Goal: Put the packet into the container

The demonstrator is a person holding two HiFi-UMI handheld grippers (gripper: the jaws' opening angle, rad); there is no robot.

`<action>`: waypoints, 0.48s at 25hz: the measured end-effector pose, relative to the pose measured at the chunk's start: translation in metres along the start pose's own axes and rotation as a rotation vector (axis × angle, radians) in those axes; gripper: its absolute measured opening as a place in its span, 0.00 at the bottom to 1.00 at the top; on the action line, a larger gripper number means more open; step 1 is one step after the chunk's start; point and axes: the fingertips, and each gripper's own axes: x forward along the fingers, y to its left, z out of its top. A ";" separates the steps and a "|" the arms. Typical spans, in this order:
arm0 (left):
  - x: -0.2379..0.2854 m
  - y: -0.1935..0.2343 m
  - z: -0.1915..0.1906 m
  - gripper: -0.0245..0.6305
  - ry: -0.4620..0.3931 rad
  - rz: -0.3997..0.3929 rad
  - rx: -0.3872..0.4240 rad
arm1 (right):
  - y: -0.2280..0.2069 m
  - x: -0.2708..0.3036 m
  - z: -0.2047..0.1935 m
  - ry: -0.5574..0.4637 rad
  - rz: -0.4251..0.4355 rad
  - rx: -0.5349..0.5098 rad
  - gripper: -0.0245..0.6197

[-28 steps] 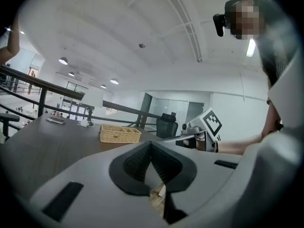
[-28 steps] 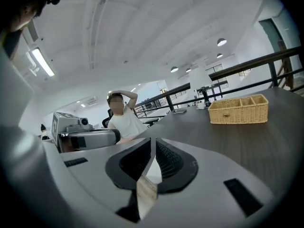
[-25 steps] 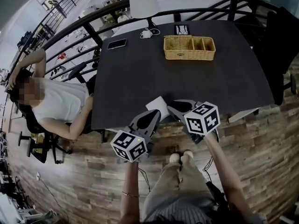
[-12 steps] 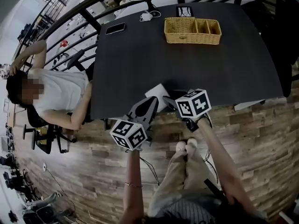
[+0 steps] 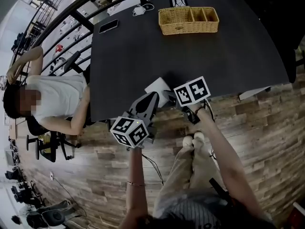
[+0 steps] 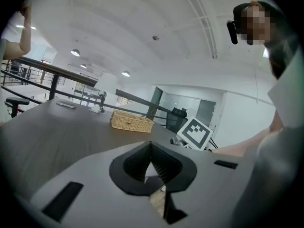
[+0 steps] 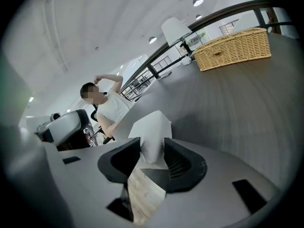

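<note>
Dark table [image 5: 190, 56], near edge: white packet [image 5: 157, 86], flat, squarish (plain surface).

An open-plan office is shown: a large dark worktop [image 5: 190, 56] is bordered by a black railing [image 5: 71, 18] at the upper left. A person [image 5: 52, 101] is seated on a wheeled office chair [image 5: 47, 151] at the left edge. Round ceiling lights [image 6: 125, 73] and glazed partitions [image 6: 190, 109] are seen in the left gripper view.

the right gripper [image 7: 152, 145] has its jaws apart, just opened wider, with the white packet [image 7: 154, 123] standing between them at the near edge of the dark table [image 7: 237, 113]. far across the table sits a wicker basket [image 7: 232, 49]. at left a person [image 7: 112, 106] sits, hand to head.
</note>
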 end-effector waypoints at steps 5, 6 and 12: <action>0.002 0.003 -0.003 0.05 0.008 -0.009 -0.005 | 0.000 0.002 0.002 0.042 0.007 0.004 0.28; 0.002 0.003 -0.003 0.05 0.009 -0.010 -0.006 | 0.000 0.002 0.003 0.045 0.004 0.003 0.26; 0.000 0.005 -0.003 0.05 0.009 -0.019 -0.007 | 0.002 0.000 0.006 0.031 0.002 -0.024 0.20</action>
